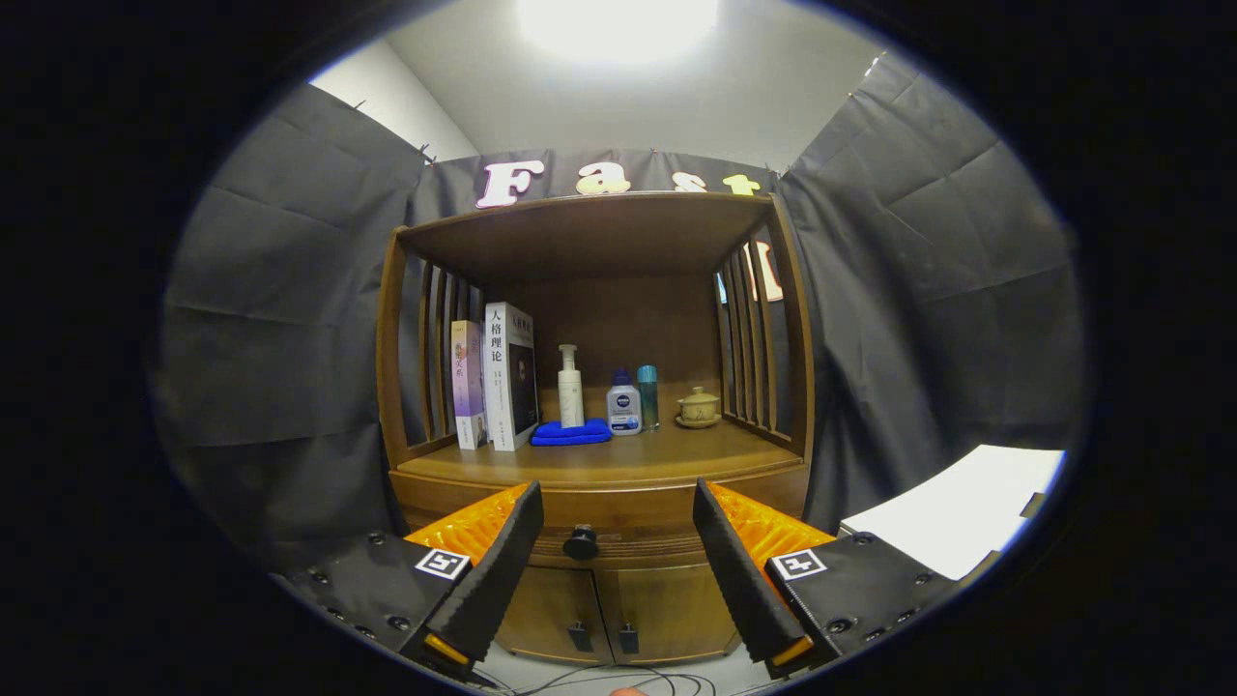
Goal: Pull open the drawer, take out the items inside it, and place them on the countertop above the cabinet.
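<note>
Your gripper (pixel 618 541) was spread wide, holding nothing, with the drawer knob (pixel 581 543) sitting between the fingers, slightly nearer the left one. The drawer (pixel 618 546) was shut under the countertop (pixel 618 459), its long axis side to side, front facing you. Stiff wood, small round knob, probably slippery; I'd pinch that knob and pull straight back.

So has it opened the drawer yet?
Not yet. The drawer looks shut, its knob untouched. The gripper hangs in front with jaws open, the knob between them. Pulling, taking the items out and setting them on the countertop are all left.
</note>
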Demonstrator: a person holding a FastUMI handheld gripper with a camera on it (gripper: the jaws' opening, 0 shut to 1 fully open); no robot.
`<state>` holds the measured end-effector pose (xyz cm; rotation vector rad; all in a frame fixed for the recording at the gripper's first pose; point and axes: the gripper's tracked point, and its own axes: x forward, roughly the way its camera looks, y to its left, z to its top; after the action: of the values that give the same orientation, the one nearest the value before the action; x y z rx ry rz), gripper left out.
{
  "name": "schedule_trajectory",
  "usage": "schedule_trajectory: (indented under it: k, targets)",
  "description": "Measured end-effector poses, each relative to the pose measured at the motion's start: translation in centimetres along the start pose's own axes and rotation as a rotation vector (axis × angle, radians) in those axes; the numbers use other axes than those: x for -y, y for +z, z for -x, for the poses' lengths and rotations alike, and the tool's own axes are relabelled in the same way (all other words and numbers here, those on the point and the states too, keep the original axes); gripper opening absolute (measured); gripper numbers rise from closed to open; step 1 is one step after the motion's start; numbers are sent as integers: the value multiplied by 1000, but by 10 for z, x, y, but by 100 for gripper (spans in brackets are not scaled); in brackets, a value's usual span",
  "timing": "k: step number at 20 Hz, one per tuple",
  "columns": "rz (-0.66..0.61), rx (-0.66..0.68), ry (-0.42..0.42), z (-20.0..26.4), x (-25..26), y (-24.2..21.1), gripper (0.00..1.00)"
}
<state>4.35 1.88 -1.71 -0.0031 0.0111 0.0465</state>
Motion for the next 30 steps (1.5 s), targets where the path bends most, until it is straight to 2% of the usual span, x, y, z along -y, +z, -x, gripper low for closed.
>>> schedule_trajectory:
  k: [9,16,28,30]
  targets:
    - [-25,-65,34,-66,-10,-33,97]
    - [4,-173,53,-107,-20,-80,96]
    - [51,-346,60,-135,-34,-161,96]
    - [74,-338,54,-139,-35,-164,90]
